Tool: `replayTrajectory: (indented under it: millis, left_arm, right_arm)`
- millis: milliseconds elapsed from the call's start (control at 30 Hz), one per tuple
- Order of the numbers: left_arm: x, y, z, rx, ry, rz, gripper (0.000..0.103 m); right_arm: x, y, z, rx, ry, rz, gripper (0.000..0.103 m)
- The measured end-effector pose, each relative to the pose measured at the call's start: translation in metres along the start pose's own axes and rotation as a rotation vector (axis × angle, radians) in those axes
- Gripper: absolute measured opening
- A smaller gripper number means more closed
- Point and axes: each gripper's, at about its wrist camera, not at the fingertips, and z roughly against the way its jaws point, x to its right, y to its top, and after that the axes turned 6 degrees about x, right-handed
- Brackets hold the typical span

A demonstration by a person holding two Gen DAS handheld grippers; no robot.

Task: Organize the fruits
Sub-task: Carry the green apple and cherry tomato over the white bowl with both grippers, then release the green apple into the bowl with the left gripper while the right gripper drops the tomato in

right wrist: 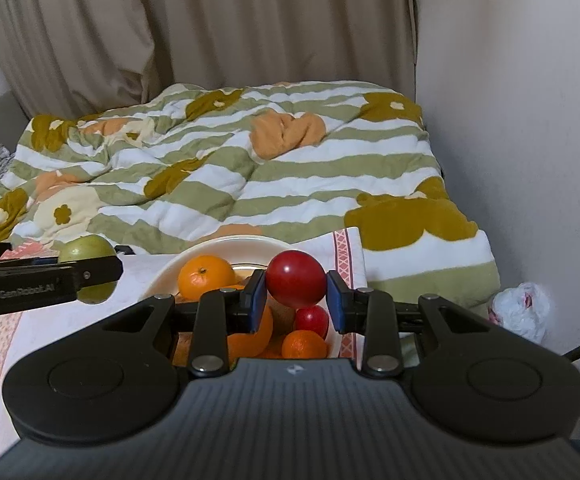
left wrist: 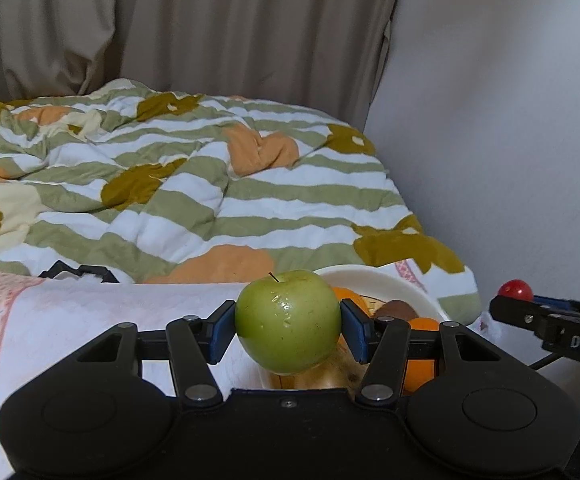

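The right gripper (left wrist: 530,312) reads "DAS"; the left gripper (right wrist: 89,276) reads "GenRobot.AI".

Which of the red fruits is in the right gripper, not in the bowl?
The larger red fruit, clamped between the right gripper pads above the bowl. The smaller red fruit lies loose in the bowl beneath it, among the oranges.

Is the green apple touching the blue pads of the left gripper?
Touching. The left wrist view shows the green apple squeezed between both blue pads of the left gripper, with no gap either side.
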Motion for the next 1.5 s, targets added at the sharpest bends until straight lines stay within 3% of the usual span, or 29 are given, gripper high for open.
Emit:
replayTrajectory:
  millis: [267,600,667,733,767,1200,1500]
  left_arm:
    - [0.002,-0.003,-0.036,-0.045,-0.016,-0.069,0.060]
    - [0.006,-0.005,-0.049,-0.080,-0.019,-0.117,0.060]
    - [0.006,-0.005,-0.046,-0.066,-0.030,-0.119,0.069]
    - [0.008,-0.003,-0.040,-0.036,-0.018,-0.134,0.086]
    - [0.009,-0.002,-0.038,-0.026,-0.016,-0.139,0.088]
    - [-0.002,0.004,-0.012,-0.002,0.026,-0.099,0.094]
    - [-0.013,-0.007,0.016,0.031,0.109,-0.075,0.096]
  right_arm:
    - [0.003,-0.001,-0.028,-0.037,-0.023,-0.021,0.047]
    - [0.002,0.000,-0.039,-0.046,-0.023,-0.029,0.047]
    - [0.001,0.001,-0.042,-0.047,-0.019,-0.029,0.047]
    - [-0.002,0.002,-0.046,-0.049,-0.015,-0.028,0.047]
    - [-0.003,0.002,-0.047,-0.050,-0.011,-0.027,0.047]
    - [-0.028,0.021,-0.067,-0.045,0.070,0.030,0.047]
    - [-0.037,0.019,-0.103,-0.086,0.118,0.061,0.047]
